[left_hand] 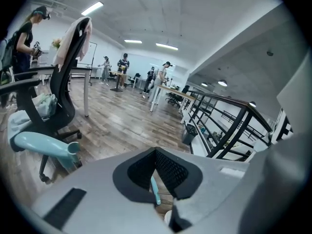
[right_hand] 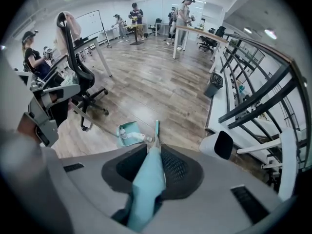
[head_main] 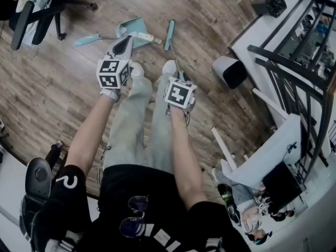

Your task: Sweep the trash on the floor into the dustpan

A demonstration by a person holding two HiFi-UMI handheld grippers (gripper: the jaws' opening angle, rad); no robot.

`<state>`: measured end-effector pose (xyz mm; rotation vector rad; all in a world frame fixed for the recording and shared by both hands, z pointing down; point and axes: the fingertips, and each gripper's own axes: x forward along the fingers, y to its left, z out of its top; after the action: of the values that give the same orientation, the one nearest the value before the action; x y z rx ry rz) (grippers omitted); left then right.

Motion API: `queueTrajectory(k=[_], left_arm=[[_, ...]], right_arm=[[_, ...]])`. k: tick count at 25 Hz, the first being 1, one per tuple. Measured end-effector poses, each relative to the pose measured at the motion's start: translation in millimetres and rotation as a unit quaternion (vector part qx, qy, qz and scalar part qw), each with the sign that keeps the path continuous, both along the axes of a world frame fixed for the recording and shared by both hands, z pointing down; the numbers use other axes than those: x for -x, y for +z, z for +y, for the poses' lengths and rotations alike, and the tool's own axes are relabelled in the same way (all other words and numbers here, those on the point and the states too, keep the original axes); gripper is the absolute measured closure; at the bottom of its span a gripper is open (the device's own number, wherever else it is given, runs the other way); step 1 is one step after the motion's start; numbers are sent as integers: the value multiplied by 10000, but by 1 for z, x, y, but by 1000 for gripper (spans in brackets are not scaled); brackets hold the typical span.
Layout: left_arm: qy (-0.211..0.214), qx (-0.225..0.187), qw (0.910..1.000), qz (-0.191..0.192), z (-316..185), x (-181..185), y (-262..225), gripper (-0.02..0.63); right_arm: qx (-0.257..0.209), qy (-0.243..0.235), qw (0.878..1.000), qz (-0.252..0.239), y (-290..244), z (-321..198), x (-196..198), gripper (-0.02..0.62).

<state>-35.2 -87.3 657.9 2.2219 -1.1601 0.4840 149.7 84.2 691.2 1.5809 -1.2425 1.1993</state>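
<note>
- Since we're looking straight down, the wooden floor shows up as one wide bare stretch on our left, with an office chair at its far corner.
- On our right it's tighter. A white bin sits near the broom, and past it the edge of a white worktop and a black railing close that side off.
- Our dustpan is teal and sits on the floor just ahead of our feet. Its long stick runs off to our left and ends in a teal grip.
- Some pale trash lies at the pan's mouth, partly inside it. It's maybe a small bottle, but we can't say for sure.
- Our broom is teal too, head down on the floor just beside the dustpan and close to that trash.
- Our right gripper has its fingers clenched on the broom's teal handle.
- Our left gripper hangs above the dustpan, fingers released and spread, with nothing caught between them.
</note>
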Motion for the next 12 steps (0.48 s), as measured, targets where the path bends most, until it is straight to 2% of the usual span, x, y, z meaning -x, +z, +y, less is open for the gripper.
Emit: queueTrajectory(k=[4, 12], left_arm=[[-386, -38, 9992, -34, -6, 35, -5, 607], [-828, -229, 9963, -67, -20, 86, -14, 607]], right_arm=[[-130, -184, 9996, -163, -3, -16, 20, 509], [-219, -792, 9965, -181, -1, -49, 58, 511]])
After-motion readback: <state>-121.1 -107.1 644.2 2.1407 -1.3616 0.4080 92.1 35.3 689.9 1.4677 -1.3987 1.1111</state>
